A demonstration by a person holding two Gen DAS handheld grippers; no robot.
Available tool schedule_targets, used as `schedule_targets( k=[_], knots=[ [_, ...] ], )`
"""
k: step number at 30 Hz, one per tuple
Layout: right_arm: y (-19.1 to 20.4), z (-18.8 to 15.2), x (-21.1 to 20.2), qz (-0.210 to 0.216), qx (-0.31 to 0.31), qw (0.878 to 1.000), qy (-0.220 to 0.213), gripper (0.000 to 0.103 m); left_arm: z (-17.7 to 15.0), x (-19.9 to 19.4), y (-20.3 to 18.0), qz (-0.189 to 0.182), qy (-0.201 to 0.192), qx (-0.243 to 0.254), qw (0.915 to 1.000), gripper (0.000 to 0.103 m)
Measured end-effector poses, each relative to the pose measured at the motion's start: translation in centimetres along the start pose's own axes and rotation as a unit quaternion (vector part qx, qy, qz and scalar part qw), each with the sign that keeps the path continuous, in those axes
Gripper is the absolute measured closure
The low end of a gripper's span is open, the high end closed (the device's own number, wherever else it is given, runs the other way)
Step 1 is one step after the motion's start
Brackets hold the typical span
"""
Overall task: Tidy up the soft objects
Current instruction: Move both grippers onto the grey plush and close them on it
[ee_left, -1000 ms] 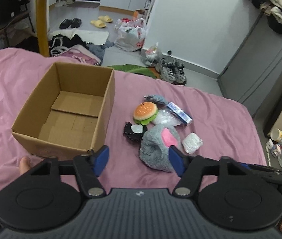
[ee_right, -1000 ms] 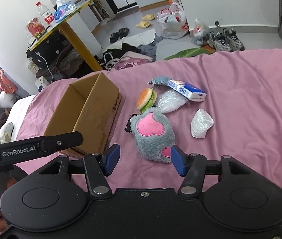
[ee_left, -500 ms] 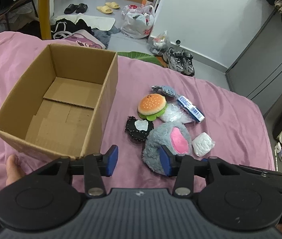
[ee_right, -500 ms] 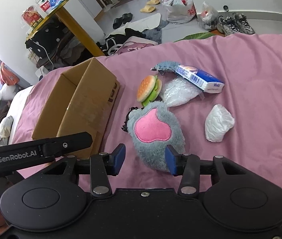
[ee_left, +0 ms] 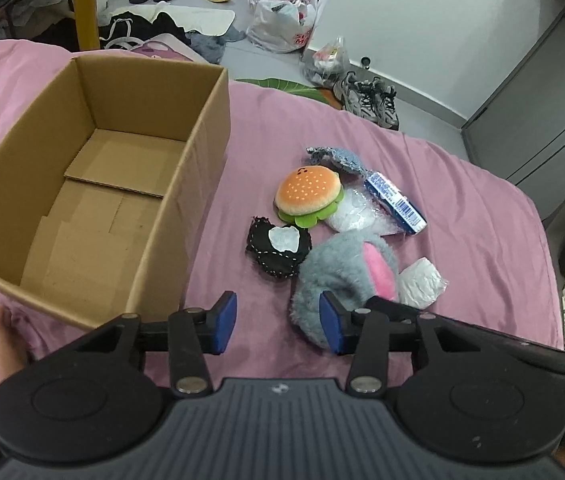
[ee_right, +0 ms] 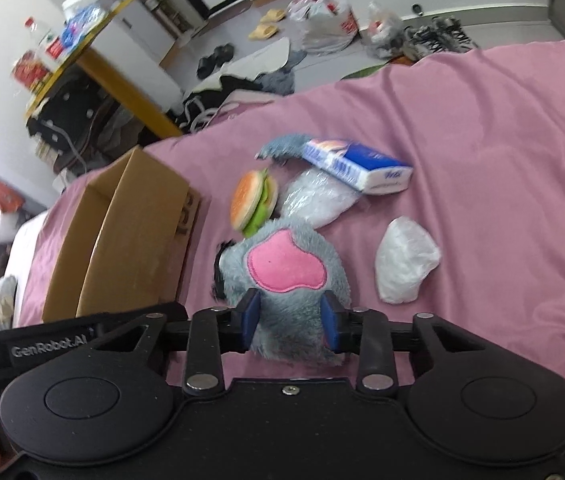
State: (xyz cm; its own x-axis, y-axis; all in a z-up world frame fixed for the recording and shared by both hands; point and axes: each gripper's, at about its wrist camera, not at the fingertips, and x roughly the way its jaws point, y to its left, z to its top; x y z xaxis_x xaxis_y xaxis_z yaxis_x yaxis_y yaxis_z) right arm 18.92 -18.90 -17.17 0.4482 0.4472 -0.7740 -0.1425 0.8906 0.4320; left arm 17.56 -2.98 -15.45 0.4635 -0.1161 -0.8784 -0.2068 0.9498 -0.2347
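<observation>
- The right gripper (ee_right: 289,320) is closing on the grey plush paw (ee_right: 286,280) that lies on the pink bedspread (ee_right: 482,128); the toy's near end sits between the blue pads, which appear to press into the fur on both sides.
- The left gripper (ee_left: 278,322) hangs partly open above bare bedspread (ee_left: 462,200), nothing between its pads; the grey plush paw (ee_left: 342,276) lies just past its right-hand pad, the cardboard box (ee_left: 186,184) just past its left.
- The right wrist view is blurred. The near underside of the paw is hidden behind the gripper body, so whether the toy has left the cloth cannot be told.
- In that view the black patch toy is almost wholly hidden behind the paw, and the cardboard box (ee_right: 130,232) shows only its outer wall.
- The left wrist view looks into the box and shows its bare floor flaps; it also shows the black patch toy (ee_left: 278,246) in full, touching the paw, with the burger plush (ee_left: 308,194) beside it.
- Both views show the blue-and-white packet (ee_left: 396,202) resting on a clear plastic bag (ee_left: 352,216), and a white wrapped bundle (ee_left: 420,282) next to the paw.
</observation>
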Motion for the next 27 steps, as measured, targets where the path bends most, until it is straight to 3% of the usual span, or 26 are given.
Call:
schedule_targets(
  k=[7, 10, 18, 20, 23, 27],
  knots=[
    [-1.4, 0.5, -0.4, -0.01, 0.028, 0.999, -0.025, 0.09, 0.6, 1.3, -1.1, -0.013, 0.013, -0.015, 0.9997, 0.058],
    [-2.2, 0.7, -0.3, -0.011, 0.045, 0.999, -0.028, 0.091, 0.7, 1.9, -1.8, -0.016, 0.017, -0.015, 0.9996, 0.058],
    [-2.7, 0.8, 0.0, 0.002, 0.059, 0.998, -0.021, 0.091, 0.7, 3.0, -3.0, -0.041, 0.022, -0.024, 0.9986, 0.064],
    [-2.8, 0.9, 0.1, 0.006, 0.06, 0.998, -0.018, 0.086, 0.7, 3.4, -3.1, -0.042, 0.025, -0.028, 0.9984, 0.071],
    [-3.0, 0.9, 0.3, 0.015, 0.065, 0.998, -0.007, 0.077, 0.5, 4.2, -3.0, -0.047, 0.035, -0.037, 0.9976, 0.073],
    [-3.1, 0.9, 0.5, 0.02, 0.065, 0.998, -0.001, 0.076, 0.5, 5.1, -2.9, -0.052, 0.04, -0.045, 0.9969, 0.073]
  ],
)
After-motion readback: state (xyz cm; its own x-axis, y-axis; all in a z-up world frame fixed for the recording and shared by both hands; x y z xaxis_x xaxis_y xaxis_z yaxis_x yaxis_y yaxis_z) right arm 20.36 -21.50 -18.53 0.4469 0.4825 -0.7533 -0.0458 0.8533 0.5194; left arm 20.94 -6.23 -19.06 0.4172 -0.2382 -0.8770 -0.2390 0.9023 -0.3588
